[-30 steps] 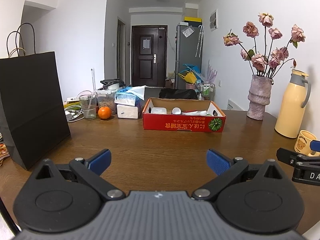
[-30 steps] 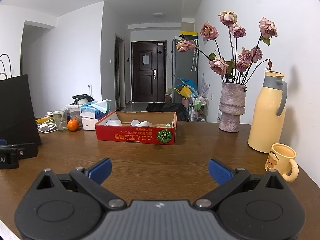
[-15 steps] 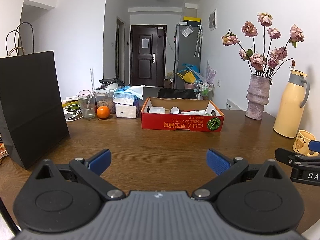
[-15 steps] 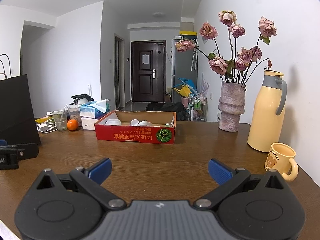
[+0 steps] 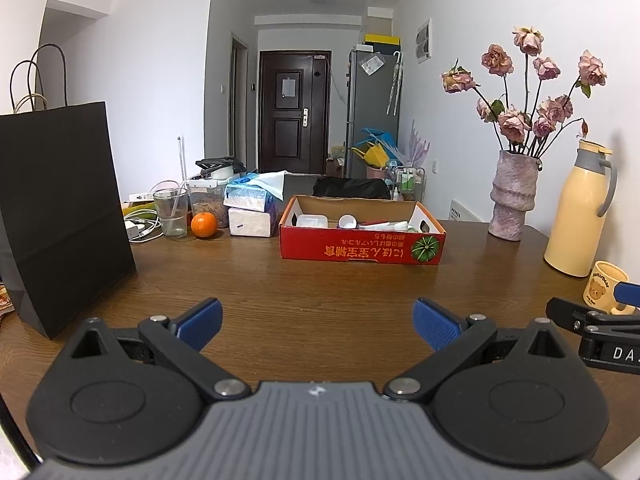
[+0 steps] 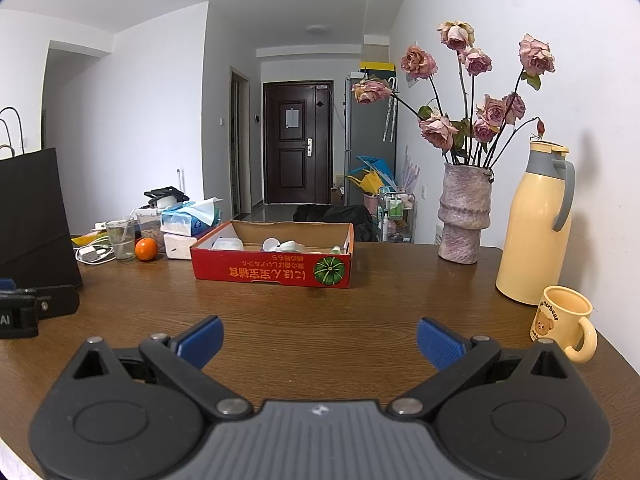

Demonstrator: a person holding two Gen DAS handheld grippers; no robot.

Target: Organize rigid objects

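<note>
Black bag (image 5: 60,208) whole only from left; both grippers (image 5: 316,320) (image 6: 318,338) spread, empty.

The left hand-held gripper (image 5: 316,322) hovers wide open over the brown counter (image 5: 320,292). Ahead sits a red cardboard box (image 5: 362,246) of small white items, a black paper bag (image 5: 60,208) at left.

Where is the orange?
The orange sits on the table's far left in both views, between the glass and the white tissue box.
</note>
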